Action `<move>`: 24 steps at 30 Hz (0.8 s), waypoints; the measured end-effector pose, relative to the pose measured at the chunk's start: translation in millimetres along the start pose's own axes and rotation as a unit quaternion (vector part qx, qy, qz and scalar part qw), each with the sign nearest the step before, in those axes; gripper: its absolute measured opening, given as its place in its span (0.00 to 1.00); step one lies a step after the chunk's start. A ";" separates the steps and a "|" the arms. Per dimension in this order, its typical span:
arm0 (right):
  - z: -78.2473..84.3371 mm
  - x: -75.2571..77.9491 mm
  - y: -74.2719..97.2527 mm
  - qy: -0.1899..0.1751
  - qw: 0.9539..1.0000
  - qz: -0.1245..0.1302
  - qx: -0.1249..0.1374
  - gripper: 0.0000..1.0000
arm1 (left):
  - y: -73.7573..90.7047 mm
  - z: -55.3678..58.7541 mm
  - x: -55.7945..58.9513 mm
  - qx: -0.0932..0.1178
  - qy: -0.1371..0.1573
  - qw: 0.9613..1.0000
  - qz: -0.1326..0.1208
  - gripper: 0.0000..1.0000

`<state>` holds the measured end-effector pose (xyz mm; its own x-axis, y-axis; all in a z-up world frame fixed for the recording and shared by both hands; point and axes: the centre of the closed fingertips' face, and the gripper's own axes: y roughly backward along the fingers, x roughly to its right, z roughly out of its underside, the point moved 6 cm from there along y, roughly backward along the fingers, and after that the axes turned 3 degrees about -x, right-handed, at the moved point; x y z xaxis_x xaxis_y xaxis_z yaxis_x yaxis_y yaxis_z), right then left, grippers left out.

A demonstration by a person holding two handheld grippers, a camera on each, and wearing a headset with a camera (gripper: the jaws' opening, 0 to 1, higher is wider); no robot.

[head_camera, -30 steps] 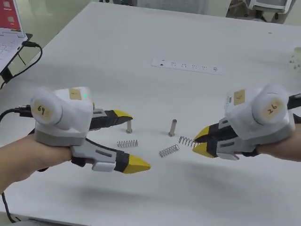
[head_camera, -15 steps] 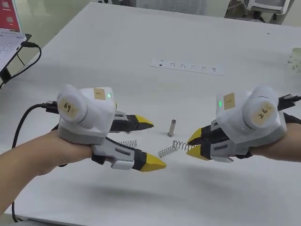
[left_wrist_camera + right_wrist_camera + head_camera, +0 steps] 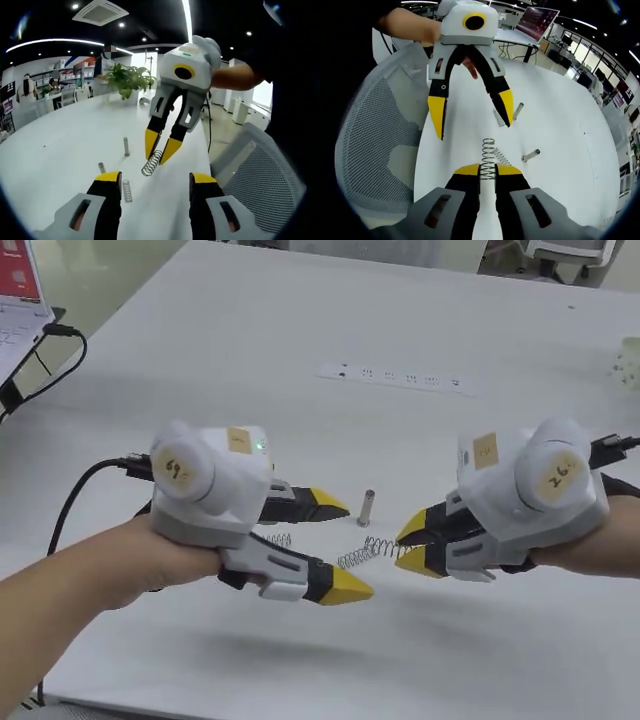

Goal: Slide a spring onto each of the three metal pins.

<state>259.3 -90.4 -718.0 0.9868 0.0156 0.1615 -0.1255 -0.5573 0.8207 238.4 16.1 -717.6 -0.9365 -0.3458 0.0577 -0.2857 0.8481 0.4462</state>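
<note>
Above the table (image 3: 300,330), right gripper (image 3: 488,171) fingers (image 3: 465,171) pinch a spring (image 3: 488,151).

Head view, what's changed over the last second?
The left gripper moved right toward the middle, jaws open, and now hides the short pin from the head camera. The right gripper, shut on a spring, edged slightly left. The tall pin and the power strip stayed put.

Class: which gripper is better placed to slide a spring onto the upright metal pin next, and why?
Right, most likely. The right gripper is shut on a spring, close to the upright metal pin; the left gripper is open and holds nothing.
</note>
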 end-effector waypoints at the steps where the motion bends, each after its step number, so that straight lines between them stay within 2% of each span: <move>1: -0.5 0.0 0.1 0.000 1.000 0.000 0.001 0.08 | -0.3 0.0 0.1 0.000 -0.001 1.000 0.000 0.49; 19: -5.8 -6.1 2.7 0.009 1.000 -0.006 0.008 0.08 | -11.0 -5.7 3.3 0.015 -0.003 1.000 0.004 0.43; 24: -8.1 -7.5 2.8 0.016 1.000 -0.005 0.008 0.08 | -11.8 -6.7 2.4 0.016 -0.009 1.000 0.003 0.36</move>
<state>250.7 -85.4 -712.5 0.9843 0.0477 0.1702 -0.1130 -0.5703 0.8136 240.8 2.6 -716.7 -0.9415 -0.3342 0.0436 -0.2869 0.8627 0.4164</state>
